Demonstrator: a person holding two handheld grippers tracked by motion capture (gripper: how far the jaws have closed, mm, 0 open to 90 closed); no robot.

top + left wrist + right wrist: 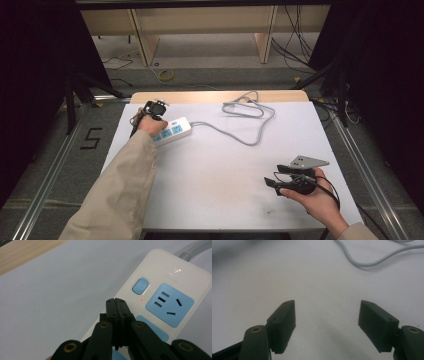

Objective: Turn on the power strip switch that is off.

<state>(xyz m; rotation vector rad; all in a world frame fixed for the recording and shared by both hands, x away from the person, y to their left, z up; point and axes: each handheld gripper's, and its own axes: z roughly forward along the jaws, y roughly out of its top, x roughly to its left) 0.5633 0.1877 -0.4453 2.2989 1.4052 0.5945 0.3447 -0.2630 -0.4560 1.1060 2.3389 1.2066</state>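
With my left gripper (116, 305) closed just short of the power strip's switch (140, 286) and my right gripper (327, 325) idle and open, I judged a square, gentle press best.

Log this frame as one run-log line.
left hand-held gripper: shut, over power strip near switch | LED: lit | right hand-held gripper: open, empty, above table

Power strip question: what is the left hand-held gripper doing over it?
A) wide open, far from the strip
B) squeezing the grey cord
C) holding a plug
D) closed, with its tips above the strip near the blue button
D: in the left gripper view the left hand-held gripper has its jaws pressed together above the white power strip, just below the blue button, with nothing between them.
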